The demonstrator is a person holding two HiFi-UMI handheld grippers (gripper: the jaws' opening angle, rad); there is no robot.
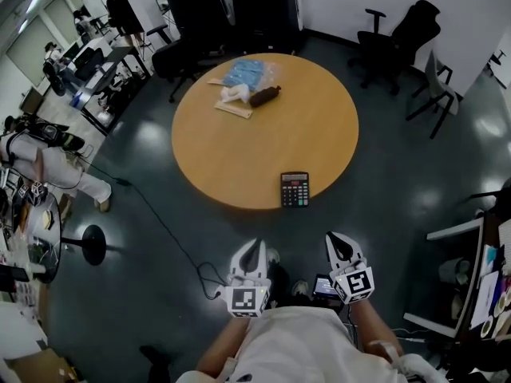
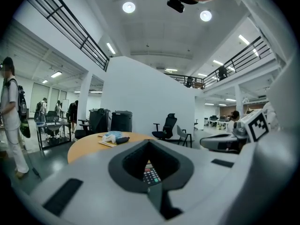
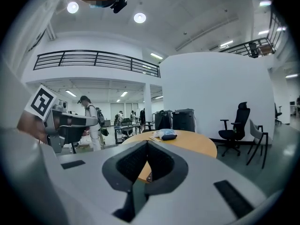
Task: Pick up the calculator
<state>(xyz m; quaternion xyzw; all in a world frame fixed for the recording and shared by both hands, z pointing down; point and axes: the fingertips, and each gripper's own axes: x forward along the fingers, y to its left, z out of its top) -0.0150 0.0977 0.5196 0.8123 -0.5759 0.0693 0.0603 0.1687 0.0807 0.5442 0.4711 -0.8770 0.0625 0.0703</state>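
Round and wooden, the desk (image 1: 239, 158) is holding the calculator (image 1: 295, 189) right by its near rim. Left claw (image 1: 254, 250) and right claw (image 1: 339, 242) are hanging closed and empty, well short; arriving unopened is risking knocking it off.

Held the left gripper (image 1: 255, 246) and right gripper (image 1: 338, 239) side by side, just short of the near rim of the table (image 1: 231, 166). Had the calculator (image 1: 295, 189) ahead on the table's near edge, between the two grippers' lines, touching neither. Had a bag (image 1: 244, 73) well beyond it, ahead-left, on the tabletop's far side. Had chairs (image 1: 399, 34) far ahead-right, off the table.
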